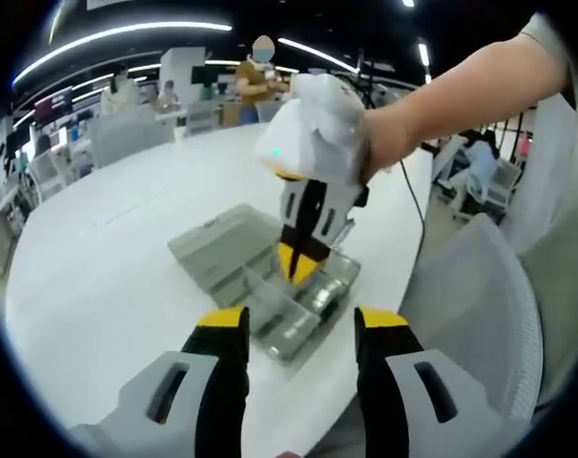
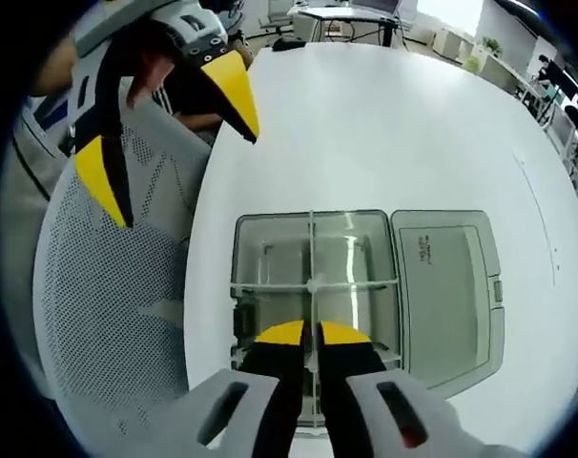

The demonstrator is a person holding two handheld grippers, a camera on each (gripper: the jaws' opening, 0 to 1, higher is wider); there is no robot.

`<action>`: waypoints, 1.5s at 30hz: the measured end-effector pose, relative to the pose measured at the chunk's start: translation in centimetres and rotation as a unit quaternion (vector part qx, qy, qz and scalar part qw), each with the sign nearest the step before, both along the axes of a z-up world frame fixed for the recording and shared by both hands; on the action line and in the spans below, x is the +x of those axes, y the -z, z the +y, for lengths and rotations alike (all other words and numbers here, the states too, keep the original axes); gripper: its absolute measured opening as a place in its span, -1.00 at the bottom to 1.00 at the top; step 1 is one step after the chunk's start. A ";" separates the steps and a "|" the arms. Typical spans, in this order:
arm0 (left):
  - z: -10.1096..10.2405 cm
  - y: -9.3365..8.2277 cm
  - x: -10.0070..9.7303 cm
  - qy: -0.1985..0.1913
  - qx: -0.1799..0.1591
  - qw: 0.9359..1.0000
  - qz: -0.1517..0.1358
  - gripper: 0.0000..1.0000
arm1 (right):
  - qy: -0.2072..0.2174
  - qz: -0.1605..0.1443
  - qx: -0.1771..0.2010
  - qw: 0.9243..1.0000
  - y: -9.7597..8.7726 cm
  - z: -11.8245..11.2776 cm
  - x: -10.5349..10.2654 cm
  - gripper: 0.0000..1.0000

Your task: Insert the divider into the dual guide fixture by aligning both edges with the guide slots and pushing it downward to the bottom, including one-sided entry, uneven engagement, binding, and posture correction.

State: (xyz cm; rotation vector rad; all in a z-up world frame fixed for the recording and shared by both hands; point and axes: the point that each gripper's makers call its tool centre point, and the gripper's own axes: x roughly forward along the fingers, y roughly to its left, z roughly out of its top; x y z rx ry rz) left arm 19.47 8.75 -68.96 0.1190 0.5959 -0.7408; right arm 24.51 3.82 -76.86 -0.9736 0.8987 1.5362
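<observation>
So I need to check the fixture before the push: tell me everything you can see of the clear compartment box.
The clear compartment box is translucent grey plastic, lying flat on the white table near its edge. Its hinged lid is swung fully open and lies flat beside the tray. Thin clear dividers cross inside, splitting the tray into compartments. The right gripper reaches down into it with its jaws nearly together on an upright divider. The left gripper hangs open, apart from the box.

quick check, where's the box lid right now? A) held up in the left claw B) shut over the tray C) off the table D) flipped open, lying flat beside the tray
D: the lid lies flat on the table, hinged open next to the tray, while the right claw pinches the divider over the tray.
</observation>
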 end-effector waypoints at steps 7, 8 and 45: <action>0.1 0.3 -0.3 0.005 0.004 1.000 0.005 -0.13 | 0.014 -0.002 0.033 0.999 -1.2 -0.1 0.2 -0.71; 0.1 0.4 -0.3 0.006 0.004 1.000 0.006 -0.12 | 0.016 -0.002 0.038 0.999 -1.3 -0.2 0.2 -0.69; 2.0 1.3 0.4 -0.044 0.018 0.999 0.011 0.65 | 0.303 0.013 0.232 0.924 -6.5 -4.9 -0.1 0.22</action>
